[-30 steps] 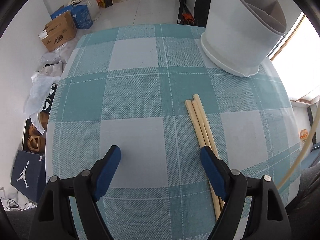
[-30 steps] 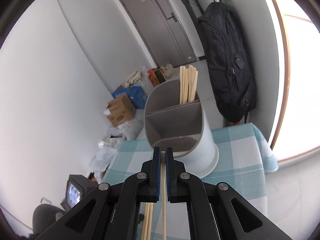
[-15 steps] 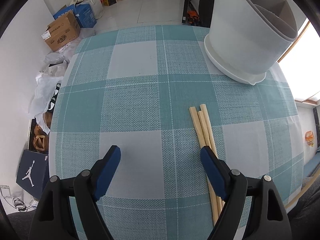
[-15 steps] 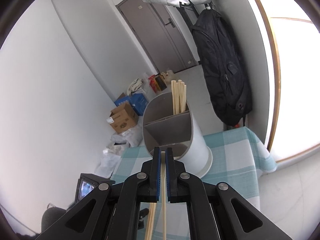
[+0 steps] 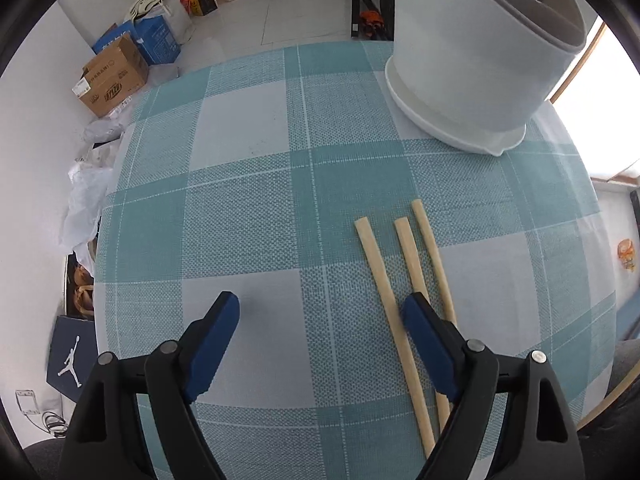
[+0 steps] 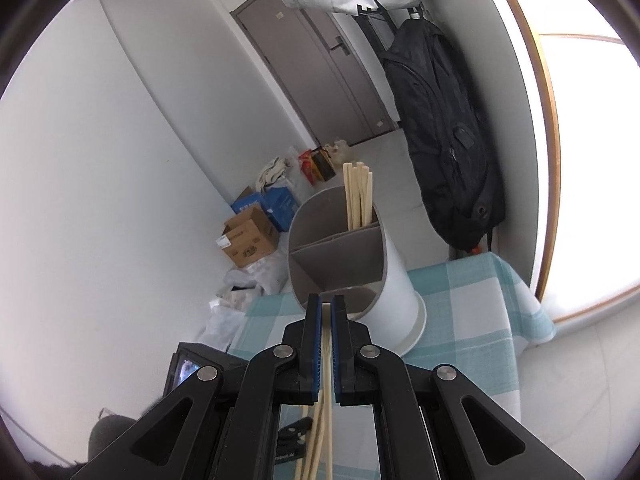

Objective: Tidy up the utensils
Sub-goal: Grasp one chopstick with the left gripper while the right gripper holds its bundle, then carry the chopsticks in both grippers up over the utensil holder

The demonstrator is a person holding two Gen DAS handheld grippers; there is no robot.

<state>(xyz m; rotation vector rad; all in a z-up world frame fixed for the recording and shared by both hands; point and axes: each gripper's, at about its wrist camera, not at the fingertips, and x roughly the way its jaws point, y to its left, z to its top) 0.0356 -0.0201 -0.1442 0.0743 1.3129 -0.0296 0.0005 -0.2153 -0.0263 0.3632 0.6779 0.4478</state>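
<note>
Chopsticks are the job: three lie loose on the checked worktop (image 5: pixel 248 168) near the left hand-held gripper (image 5: pixel 320 320), a bundle (image 6: pixel 357 196) stands in the far compartment of the holder (image 6: pixel 394 280), and one chopstick (image 6: pixel 327 344) is pinched in the right hand-held gripper (image 6: pixel 327 312), its blue pads pressed together on the stick with the tip barely past them. The step in hand looks to be carrying that stick to the holder. To do it well, bring the tip above the far compartment, tilt the stick near upright, lower it inside the rim beside the bundle, and only then let go, so it does not tip out or strike the divider. Below the right jaws further pale sticks show, probably those on the worktop, though the view there is poor. The left hand-held gripper is spread wide and holds nothing; its right pad sits over the loose chopsticks (image 5: pixel 380 276), though contact cannot be judged.
</note>
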